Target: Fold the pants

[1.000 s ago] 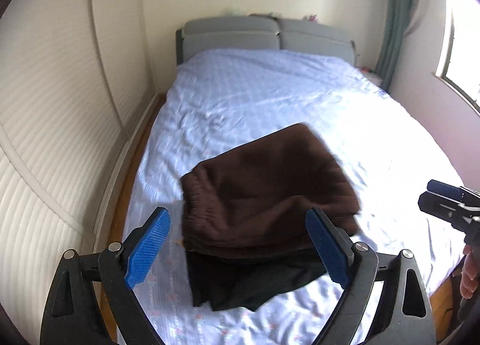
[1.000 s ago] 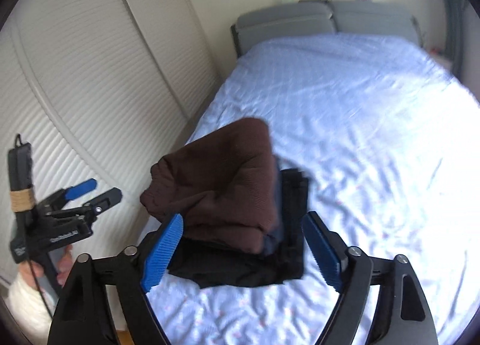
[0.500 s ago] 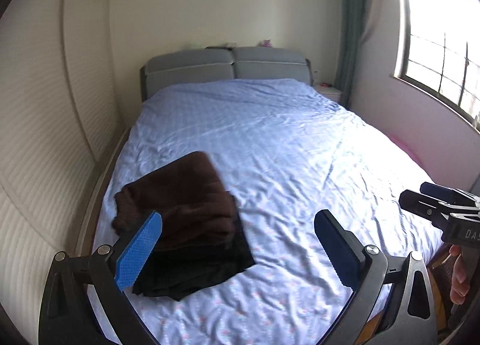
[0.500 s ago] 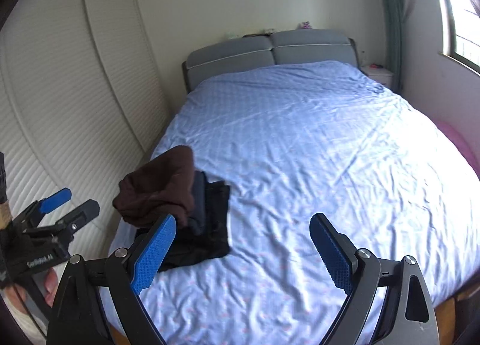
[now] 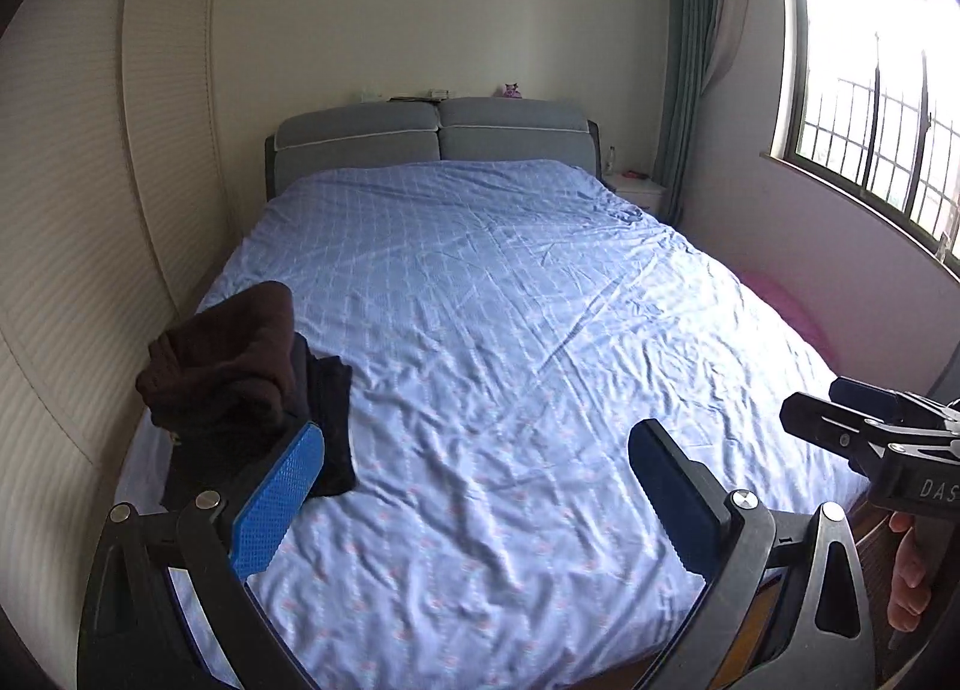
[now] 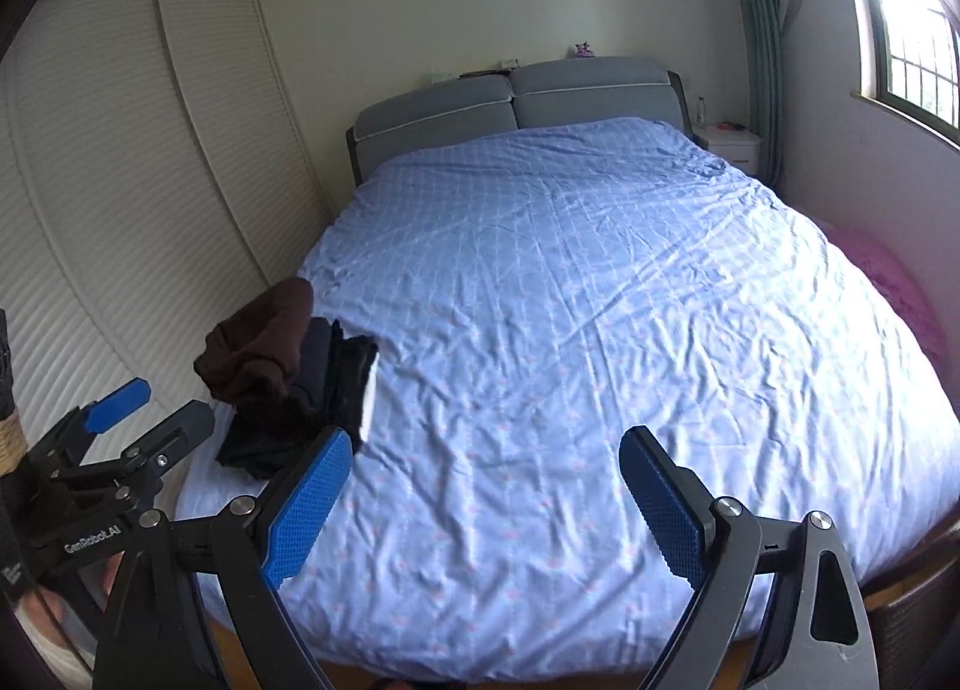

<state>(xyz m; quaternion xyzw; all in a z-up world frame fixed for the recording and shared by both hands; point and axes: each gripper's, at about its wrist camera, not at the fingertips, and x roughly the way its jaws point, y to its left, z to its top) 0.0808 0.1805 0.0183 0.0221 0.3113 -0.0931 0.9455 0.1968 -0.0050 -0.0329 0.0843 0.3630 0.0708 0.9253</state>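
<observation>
Folded brown pants [image 5: 225, 357] lie on top of a stack of dark folded clothes [image 5: 327, 420] at the near left corner of the bed; the stack also shows in the right wrist view [image 6: 264, 351]. My left gripper [image 5: 474, 480] is open and empty, held back from the bed's foot, to the right of the stack. My right gripper [image 6: 486, 486] is open and empty above the bed's near edge. Each gripper shows in the other's view: the right one at the far right [image 5: 864, 426], the left one at the far left [image 6: 138, 420].
The blue patterned bedspread [image 5: 528, 300] covers the bed, with a grey headboard [image 5: 432, 135] at the far wall. White louvred wardrobe doors [image 6: 120, 180] run along the left. A window [image 5: 870, 108] and a nightstand [image 6: 729, 147] are on the right.
Both grippers have pulled back and up from the stack. The brown pants, a second ago between the fingers, now lie far off at the left, and the whole bed is in view.
</observation>
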